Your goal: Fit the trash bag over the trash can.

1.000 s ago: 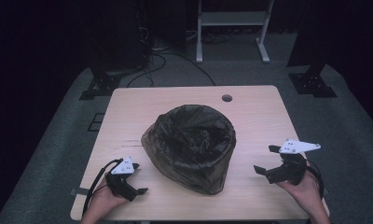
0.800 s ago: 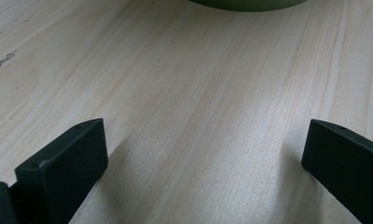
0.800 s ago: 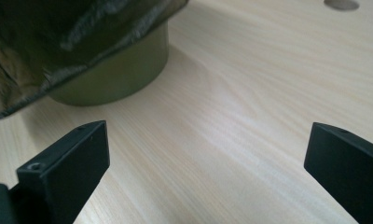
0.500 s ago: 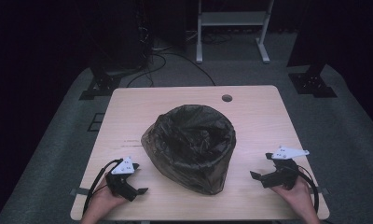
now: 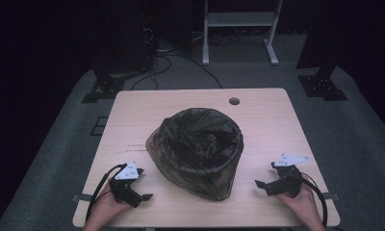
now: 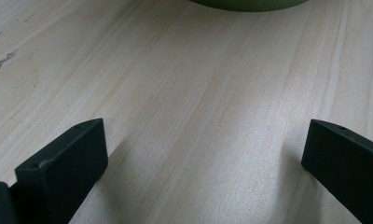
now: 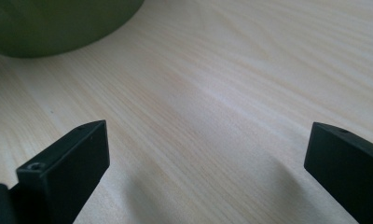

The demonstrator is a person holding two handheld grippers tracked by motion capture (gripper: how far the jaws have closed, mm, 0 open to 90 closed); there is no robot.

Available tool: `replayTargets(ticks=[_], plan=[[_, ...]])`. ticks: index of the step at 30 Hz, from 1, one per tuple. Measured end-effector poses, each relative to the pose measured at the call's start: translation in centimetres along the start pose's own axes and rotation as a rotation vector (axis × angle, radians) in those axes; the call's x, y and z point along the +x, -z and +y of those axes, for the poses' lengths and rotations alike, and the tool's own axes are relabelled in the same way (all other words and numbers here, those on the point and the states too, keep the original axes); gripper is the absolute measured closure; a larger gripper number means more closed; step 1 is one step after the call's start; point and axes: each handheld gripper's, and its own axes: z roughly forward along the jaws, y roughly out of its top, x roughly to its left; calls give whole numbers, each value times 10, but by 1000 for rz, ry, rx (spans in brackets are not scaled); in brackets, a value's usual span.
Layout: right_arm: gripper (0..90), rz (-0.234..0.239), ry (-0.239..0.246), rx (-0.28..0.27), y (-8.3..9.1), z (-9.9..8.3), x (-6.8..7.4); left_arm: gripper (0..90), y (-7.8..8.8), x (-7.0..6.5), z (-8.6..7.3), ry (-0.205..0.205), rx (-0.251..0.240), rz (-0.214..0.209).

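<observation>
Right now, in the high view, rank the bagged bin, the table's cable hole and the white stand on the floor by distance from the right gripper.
From the right gripper:
1. Bagged bin, mid-table, toward the left gripper's side.
2. Cable hole, near the table's far edge.
3. White stand, on the floor beyond the table.

Bin (image 6: 250,3): cut off by top edge, blurred green.
Bag (image 5: 196,149) inside: too dark to tell.
Forearms: cut off at bottom edge.

bin (image 5: 196,151) blocks centre; edges (image 5: 277,120) free
</observation>
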Motion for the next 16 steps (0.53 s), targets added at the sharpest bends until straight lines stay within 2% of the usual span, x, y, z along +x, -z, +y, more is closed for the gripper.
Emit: replayTargets(ticks=[6,12,16], plan=[[0,-2,5,33,-5,-1,2,0,0,0,0,1,0,0],[0,-45,50,37,-8,-2,7,0,0,0,0,0,0,0],[0,-48,47,35,-8,-2,7,0,0,0,0,1,1,3]])
